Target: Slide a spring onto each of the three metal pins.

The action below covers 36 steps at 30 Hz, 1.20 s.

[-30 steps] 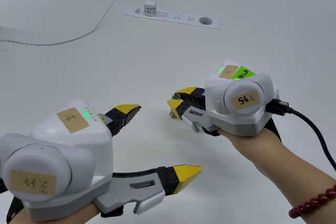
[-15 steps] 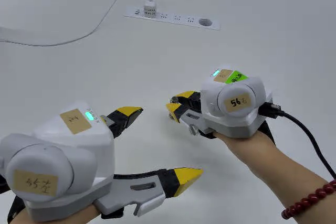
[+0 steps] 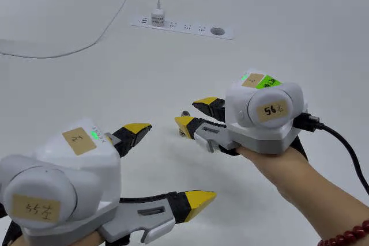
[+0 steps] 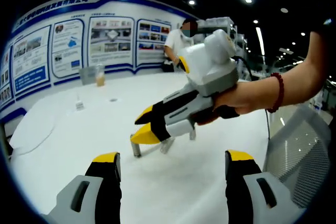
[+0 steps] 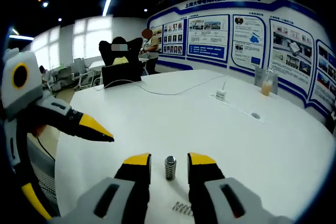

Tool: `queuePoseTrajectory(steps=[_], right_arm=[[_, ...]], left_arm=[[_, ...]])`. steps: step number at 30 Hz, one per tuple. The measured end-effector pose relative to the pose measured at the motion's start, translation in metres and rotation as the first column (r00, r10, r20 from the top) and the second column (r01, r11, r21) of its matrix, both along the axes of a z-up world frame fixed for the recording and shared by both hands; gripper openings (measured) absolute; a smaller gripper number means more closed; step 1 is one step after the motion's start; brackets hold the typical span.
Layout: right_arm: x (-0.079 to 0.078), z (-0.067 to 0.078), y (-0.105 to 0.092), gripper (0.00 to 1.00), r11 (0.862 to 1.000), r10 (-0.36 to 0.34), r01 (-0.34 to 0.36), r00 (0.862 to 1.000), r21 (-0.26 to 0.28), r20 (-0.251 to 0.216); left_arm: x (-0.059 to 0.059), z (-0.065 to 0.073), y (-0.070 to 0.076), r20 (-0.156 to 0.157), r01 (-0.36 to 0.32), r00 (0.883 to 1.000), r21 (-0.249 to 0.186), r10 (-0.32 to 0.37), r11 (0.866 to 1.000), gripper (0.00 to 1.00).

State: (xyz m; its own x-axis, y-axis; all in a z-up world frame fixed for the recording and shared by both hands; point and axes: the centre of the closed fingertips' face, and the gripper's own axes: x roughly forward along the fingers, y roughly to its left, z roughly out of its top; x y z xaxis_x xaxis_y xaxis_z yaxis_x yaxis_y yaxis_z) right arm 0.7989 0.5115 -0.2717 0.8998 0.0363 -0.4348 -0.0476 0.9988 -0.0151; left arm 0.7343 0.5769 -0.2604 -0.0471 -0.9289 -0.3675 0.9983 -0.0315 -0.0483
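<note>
the left gripper [image 4: 173,157] has its two yellow-tipped black jaws set wide apart, rising from the bottom edge over the white table [image 4: 58,145]. beyond them the right gripper [image 4: 145,126] reaches in from the right, held by a hand [image 4: 239,95] with a red bead bracelet [image 4: 276,92] at the wrist. its yellow tips stand a little apart, one above the other. a small grey metal pin [image 4: 135,147] stands upright on the table just under the lower tip; whether they touch is unclear. far back sit a cup [image 4: 100,77] and a small white plug [image 4: 79,103], and a mesh chair [image 4: 302,145] stands at the right.
</note>
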Motion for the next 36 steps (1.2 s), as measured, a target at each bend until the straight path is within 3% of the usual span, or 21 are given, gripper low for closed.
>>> queuePoseTrajectory(steps=[7,14,23,26,30,36], right_arm=[[-0.018,0.011,-0.006,0.32,1.000,-0.021,0.021,1.000,-0.005,0.007],[-0.037,0.018,-0.014,0.40,0.997,-0.074,0.073,0.997,0.025,0.017],[-0.064,0.029,-0.024,0.46,0.993,-0.116,0.115,0.993,0.029,0.038],[-0.074,0.032,-0.027,0.47,0.993,-0.118,0.117,0.992,0.024,0.040],[-0.086,0.034,-0.034,0.50,0.989,-0.143,0.142,0.989,0.043,0.042],[-0.103,0.034,-0.038,0.51,0.986,-0.157,0.155,0.986,0.056,0.048]], left_arm=[[-0.002,-0.001,-0.001,-0.003,0.003,1.000,0.018,-0.003,1.000,0.82],[-0.001,-0.004,-0.001,0.047,0.019,0.999,0.042,-0.021,0.999,0.79],[-0.003,-0.001,-0.015,0.090,0.062,0.994,0.043,-0.066,0.997,0.74],[-0.003,-0.004,-0.020,0.096,0.068,0.993,0.054,-0.073,0.996,0.69],[0.000,-0.012,-0.027,0.127,0.085,0.987,0.077,-0.095,0.993,0.64],[0.002,-0.019,-0.037,0.140,0.106,0.983,0.089,-0.118,0.990,0.60]])
